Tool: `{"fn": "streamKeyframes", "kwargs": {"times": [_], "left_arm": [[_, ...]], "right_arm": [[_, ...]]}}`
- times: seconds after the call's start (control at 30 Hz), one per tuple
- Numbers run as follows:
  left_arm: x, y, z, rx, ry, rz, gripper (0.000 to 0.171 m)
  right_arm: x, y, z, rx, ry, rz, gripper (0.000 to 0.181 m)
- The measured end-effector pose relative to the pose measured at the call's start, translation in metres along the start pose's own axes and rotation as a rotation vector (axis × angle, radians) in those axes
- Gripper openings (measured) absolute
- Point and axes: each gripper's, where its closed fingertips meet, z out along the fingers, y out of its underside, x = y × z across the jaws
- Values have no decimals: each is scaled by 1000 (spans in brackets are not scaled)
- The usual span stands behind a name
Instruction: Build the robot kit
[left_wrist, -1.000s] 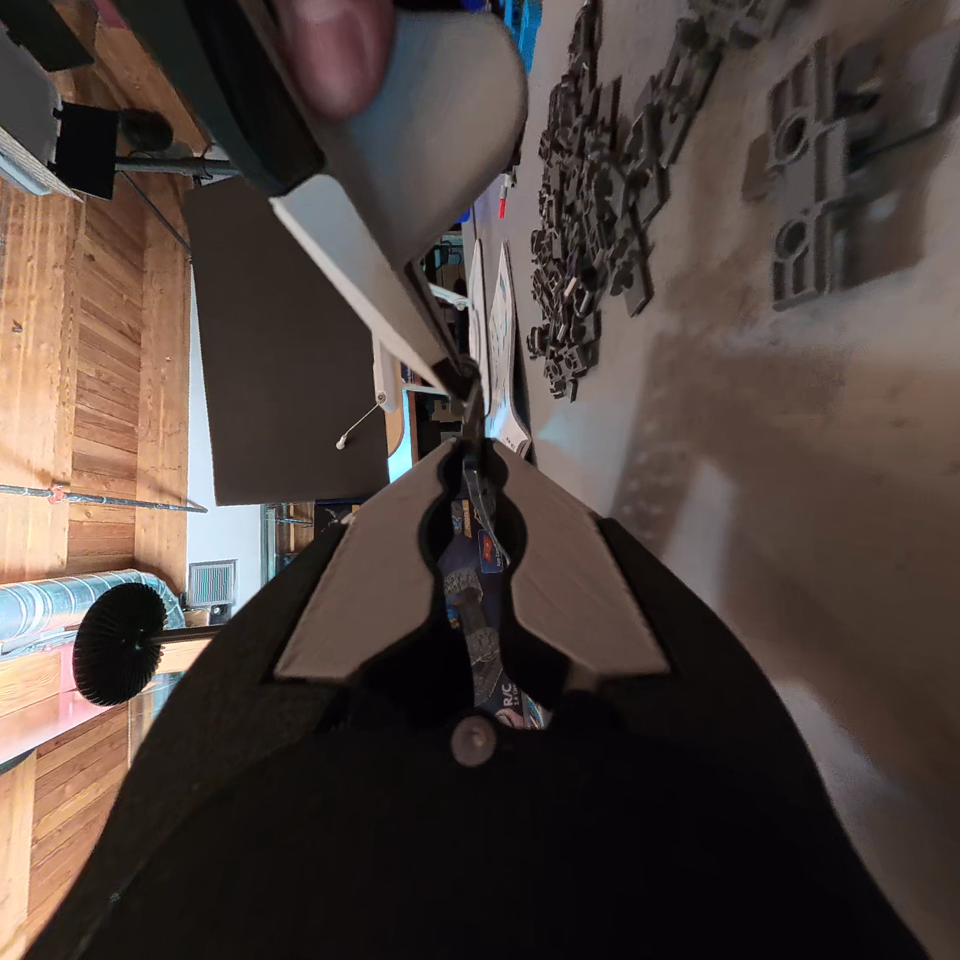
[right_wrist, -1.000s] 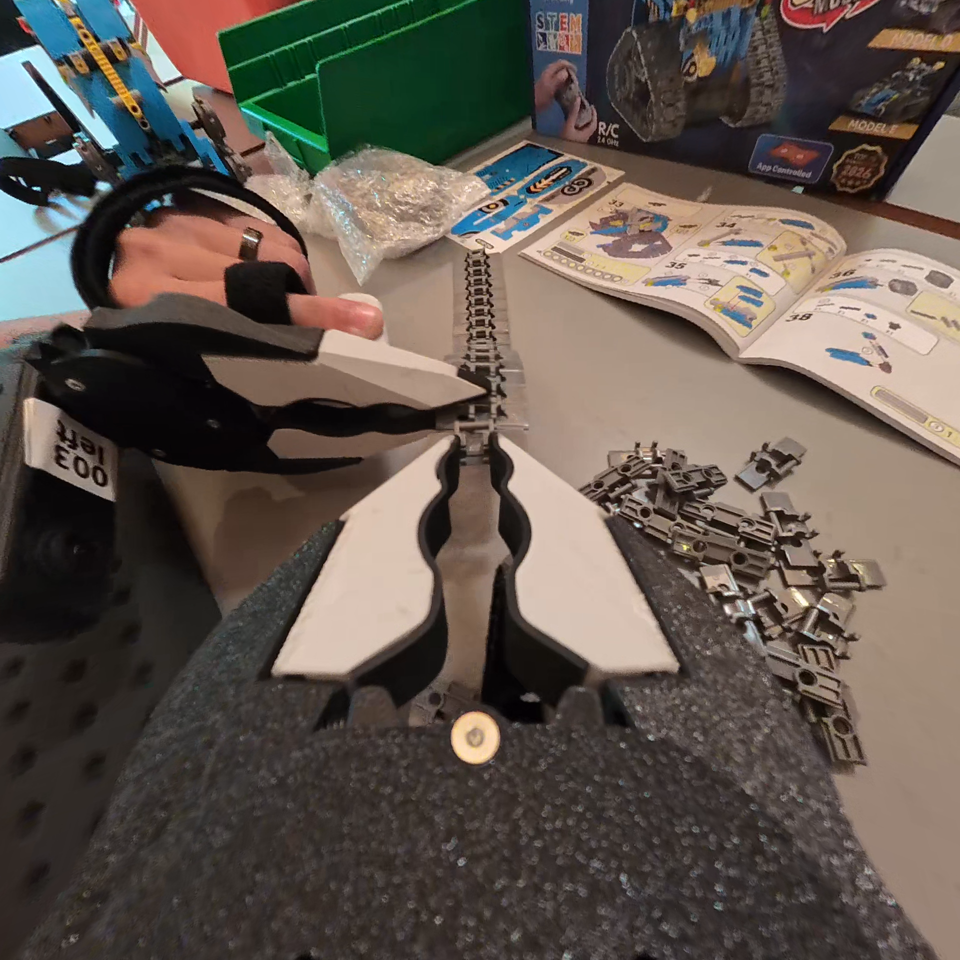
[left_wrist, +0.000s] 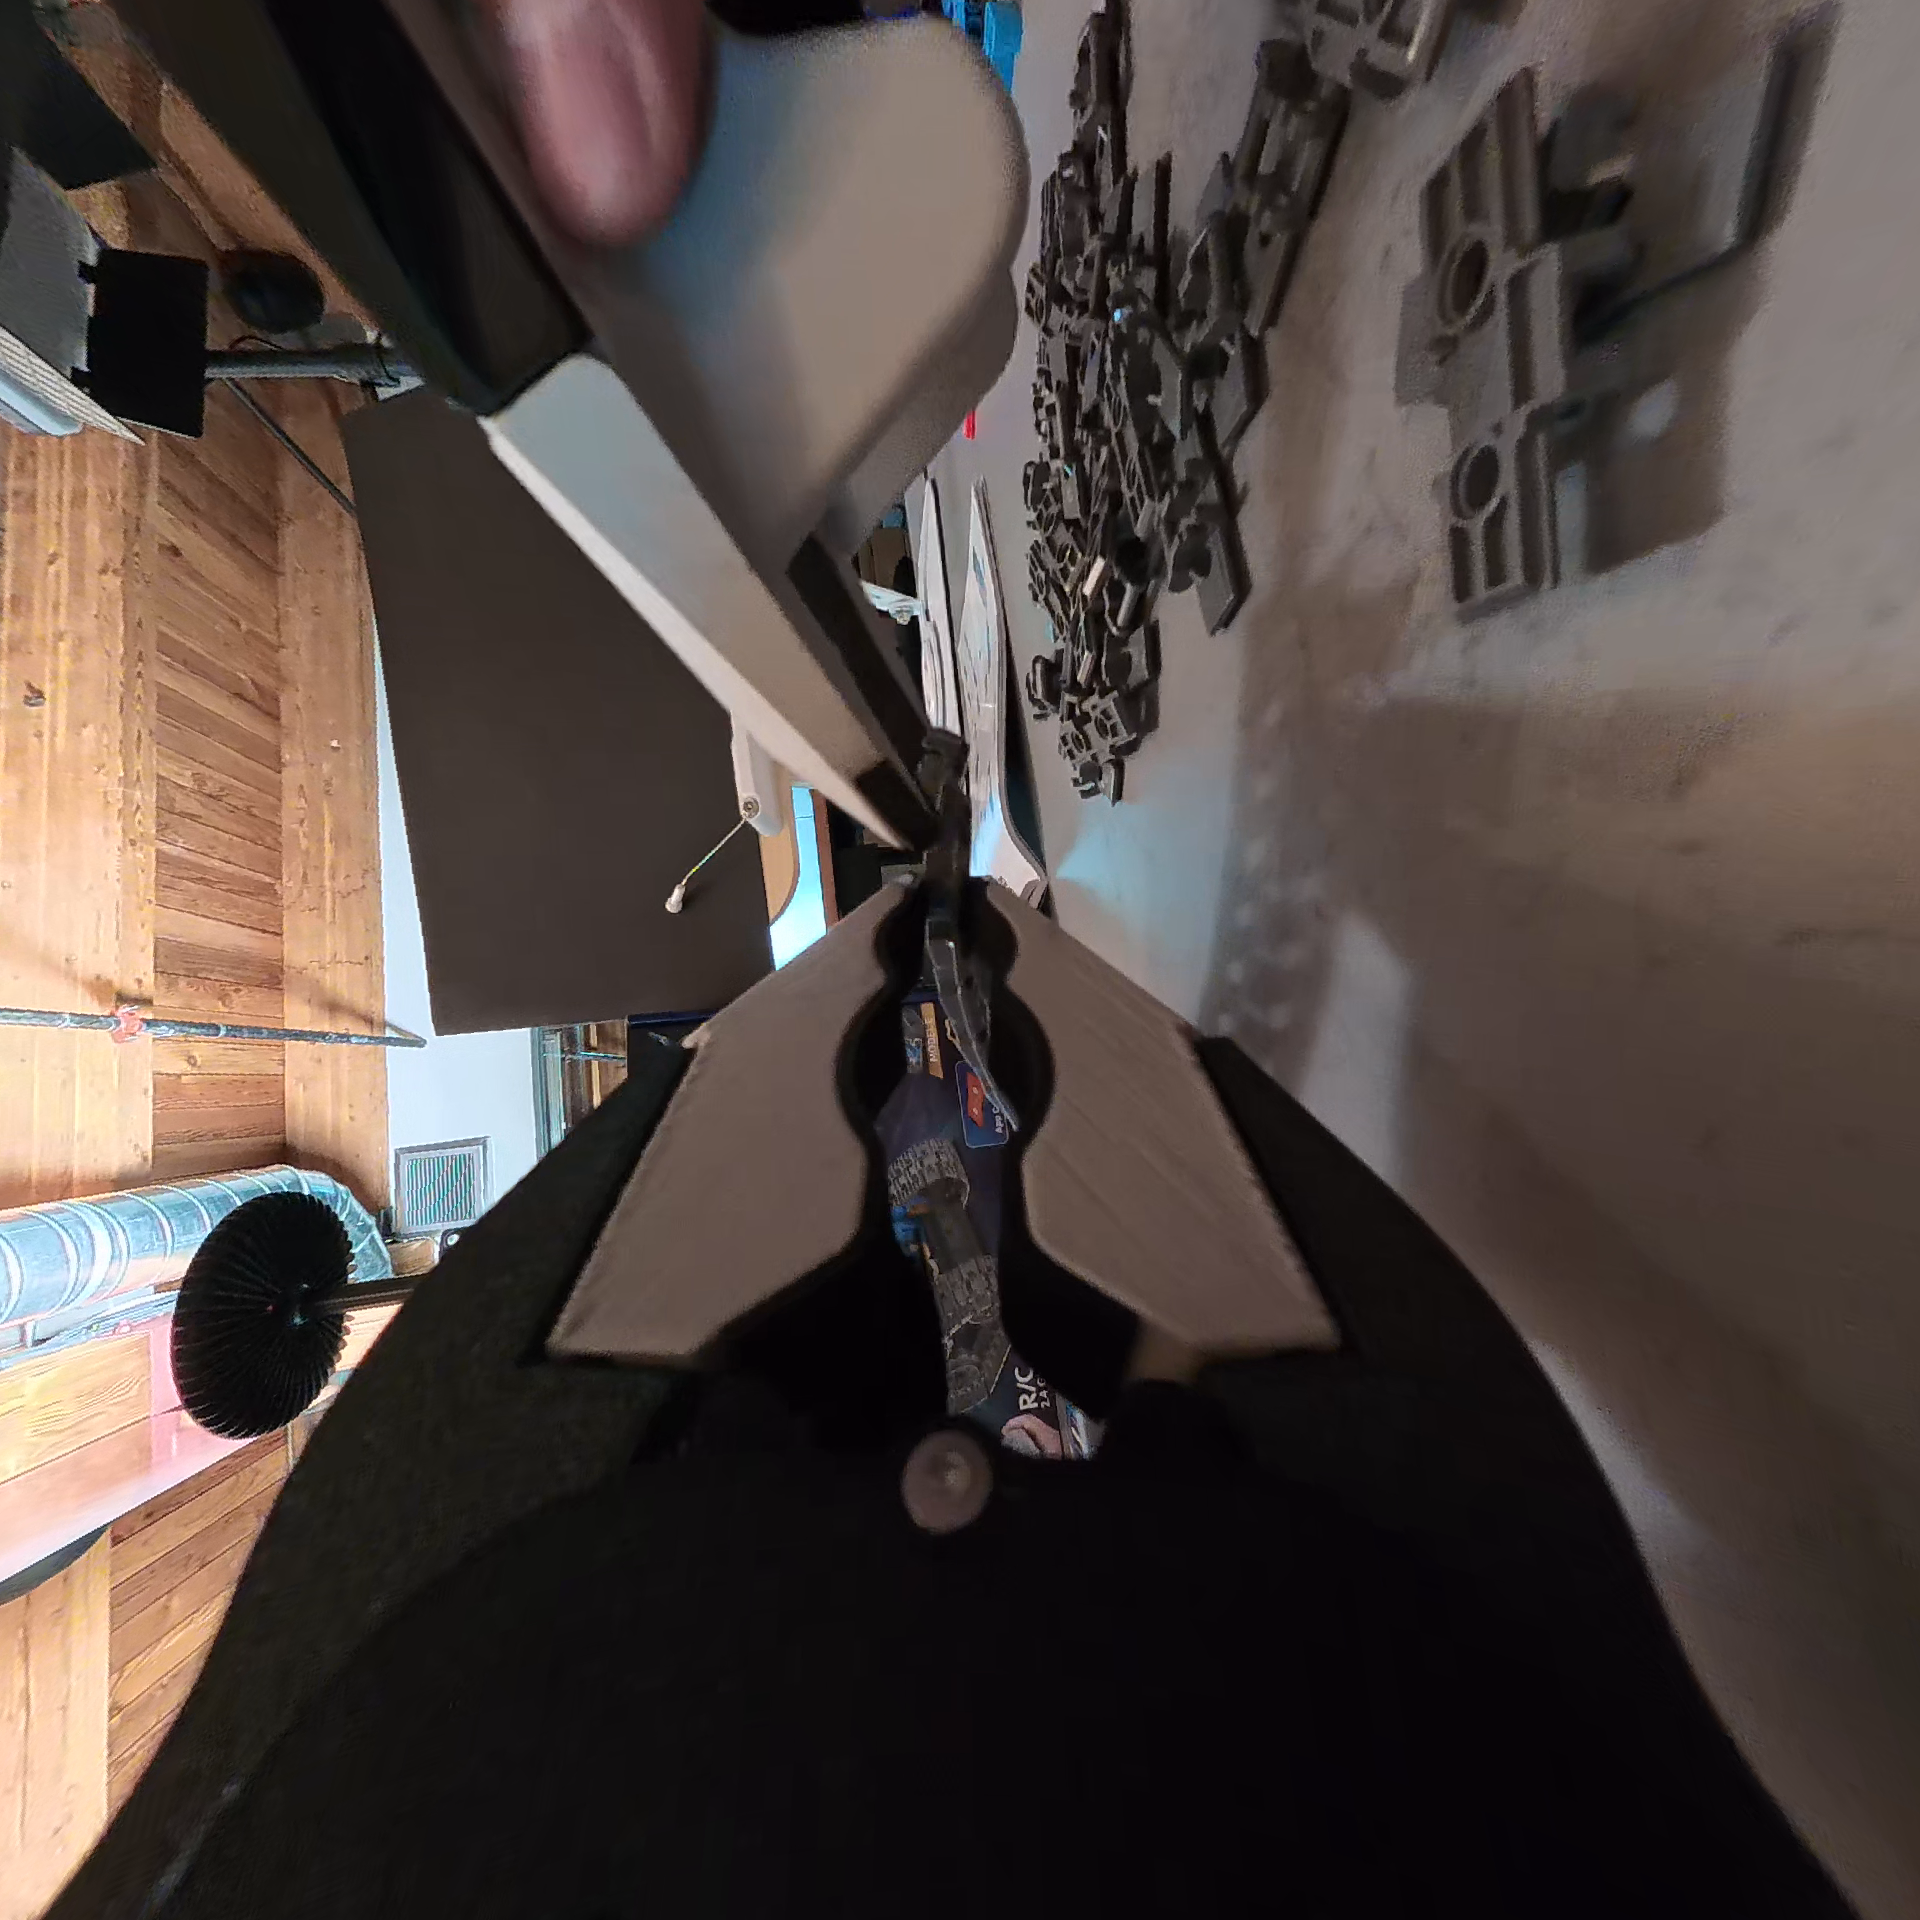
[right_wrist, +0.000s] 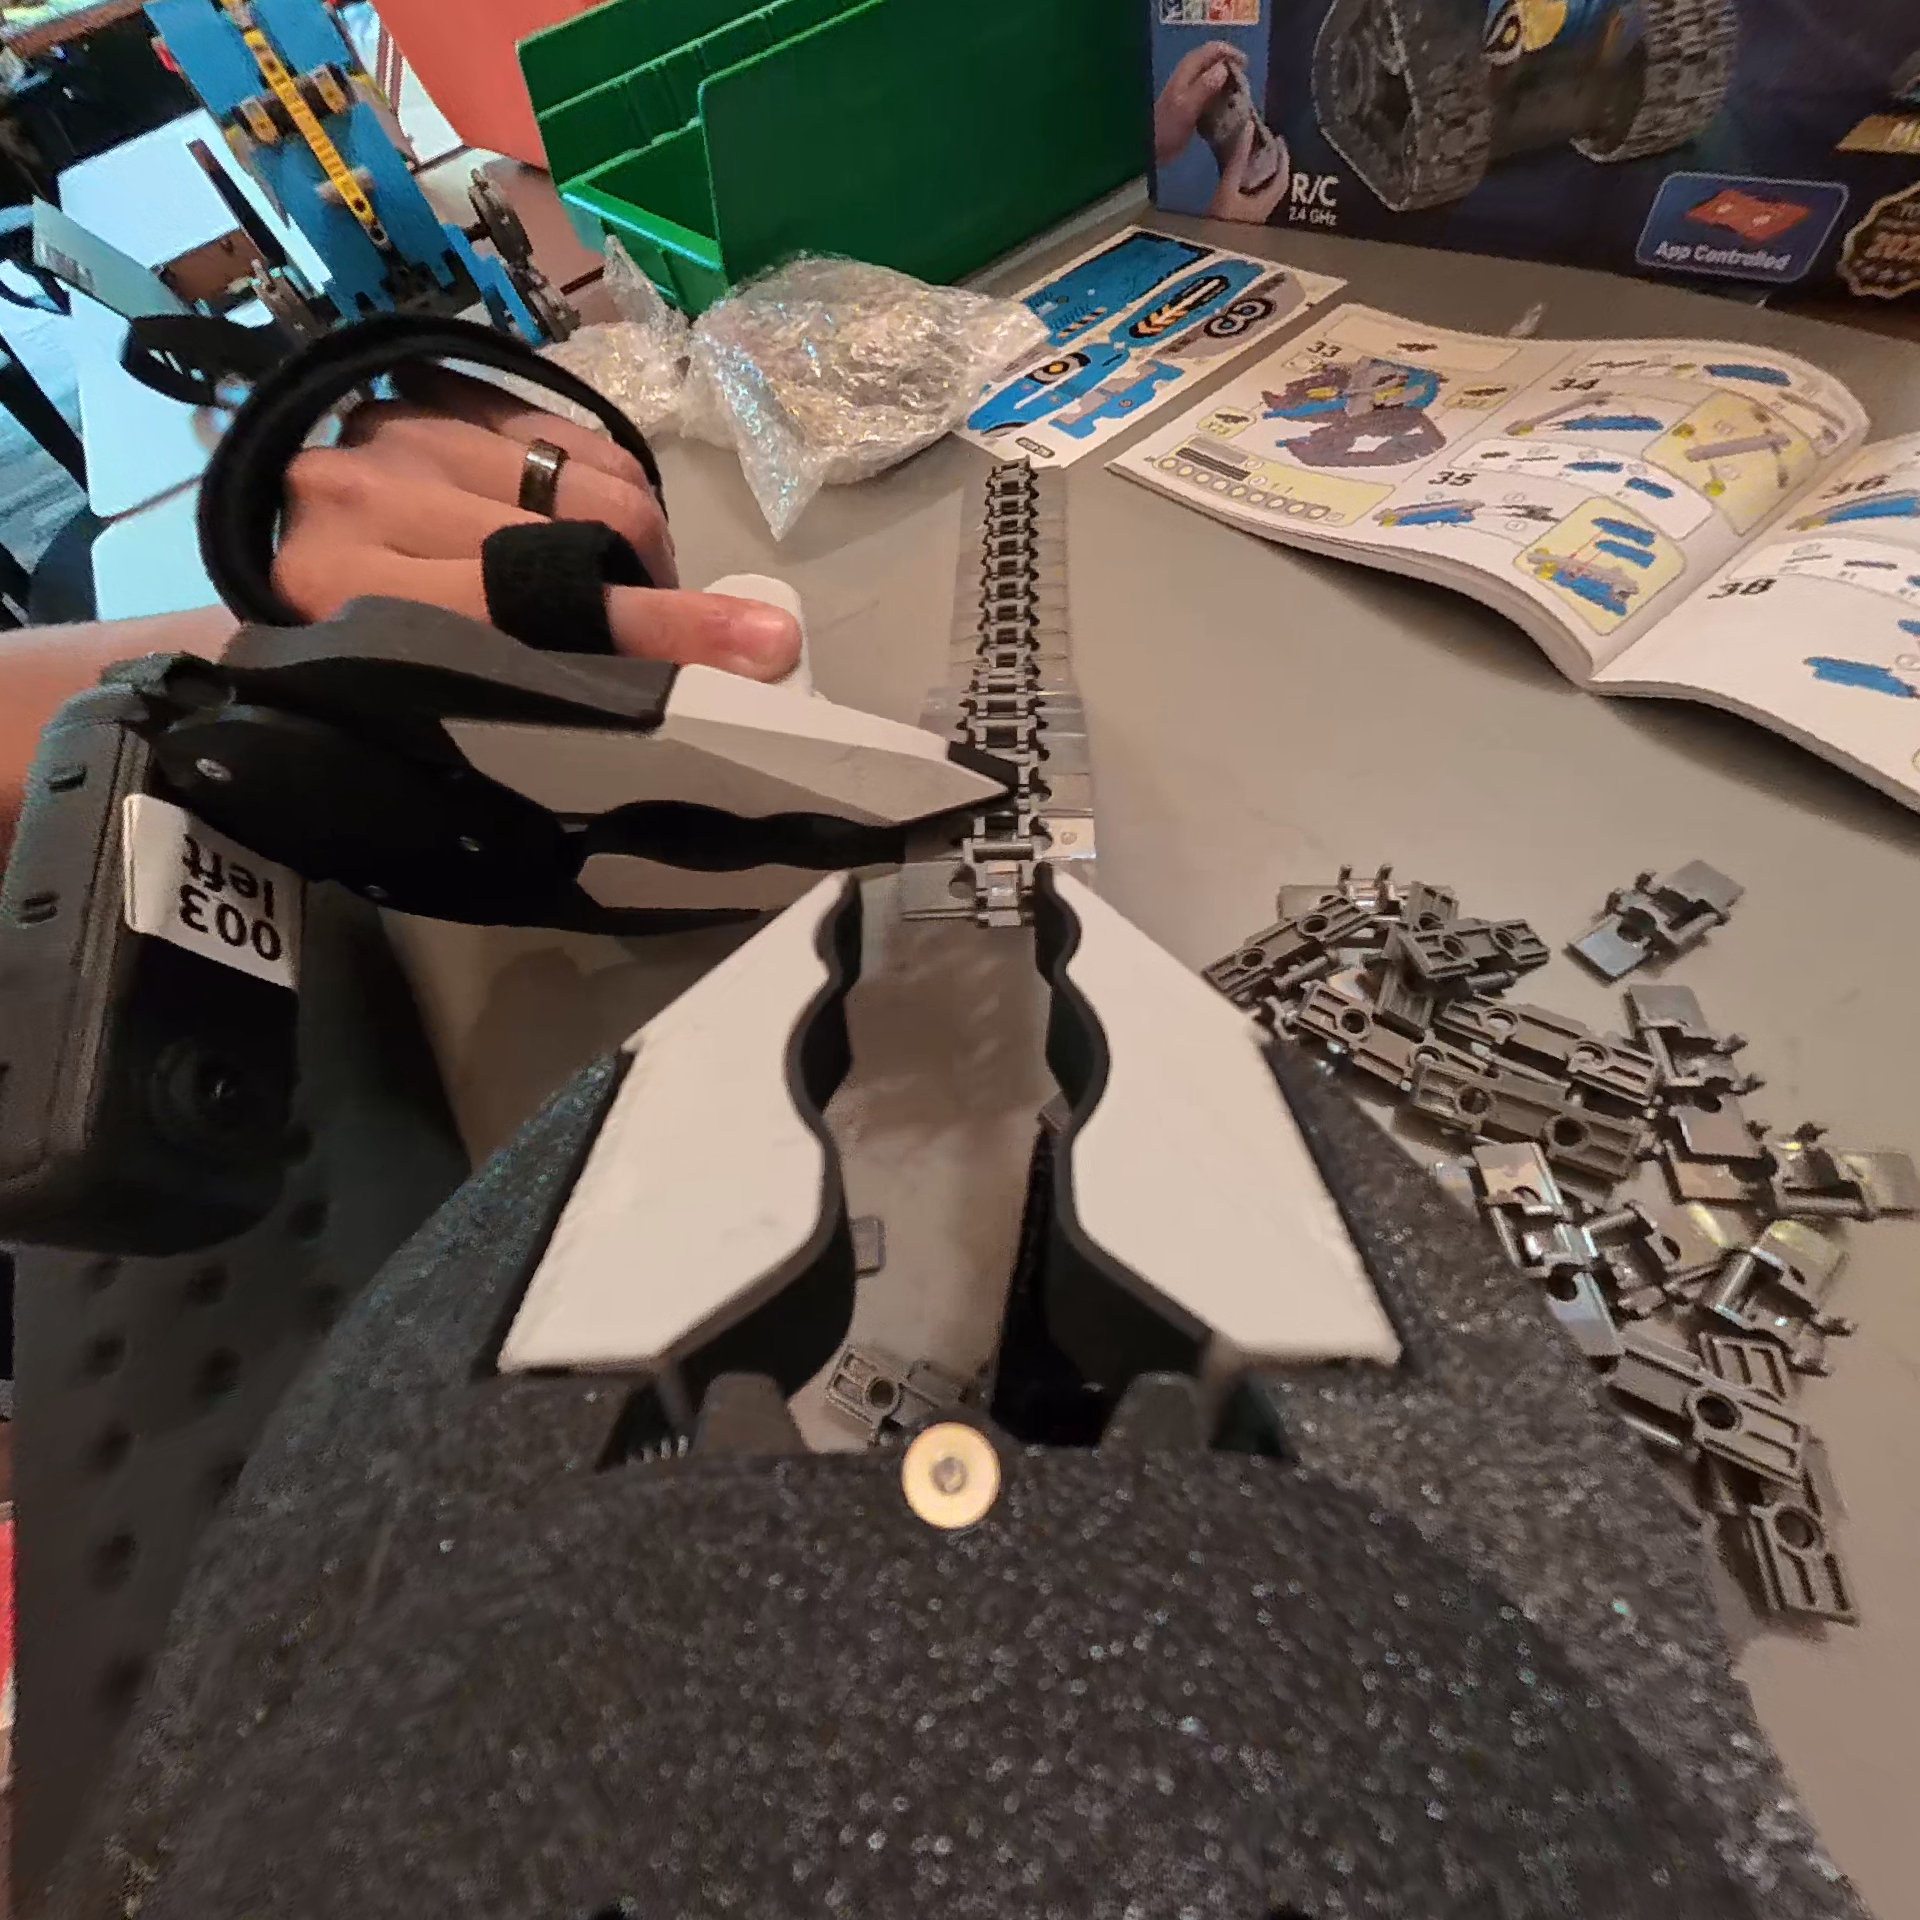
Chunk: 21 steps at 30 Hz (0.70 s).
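Smooth grey table (right_wrist: 1351, 748), one long ridged plastic track chain (right_wrist: 1013, 623).
Both grippers pinch its near end: left gripper (right_wrist: 961, 821) nearly closed, right gripper (right_wrist: 951, 888) narrowly parted; loose links (right_wrist: 1558, 1122) beside.

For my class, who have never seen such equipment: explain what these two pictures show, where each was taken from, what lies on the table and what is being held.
There is no robot here. A person holds a hand-operated two-finger gripper in each hand, and each gripper carries a camera looking along its grey fingers.

The right wrist view looks down over the right gripper, whose tips sit either side of the near end of a long dark grey plastic track chain lying on the grey table. The left gripper reaches in sideways and pinches the same chain. The left wrist view is rolled sideways, so the table appears on the right.

Also on the table: a pile of loose grey track links, an open instruction booklet, a sticker sheet, crumpled clear plastic bags, green plastic bins and a printed toy box.
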Motion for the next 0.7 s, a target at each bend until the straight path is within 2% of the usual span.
{"fn": "streamKeyframes", "kwargs": {"times": [0.27, 0.5, 0.7], "left_arm": [[0, 1, 0, 5, 19, -41, 6], [4, -4, -2, 43, 88, -129, 7], [4, -5, -3, 51, 94, -136, 7]], "right_arm": [[1, 4, 3, -61, 163, -260, 37], [8, 8, 2, -131, 356, -514, 24], [6, 4, 2, -126, 428, -628, 26]]}}
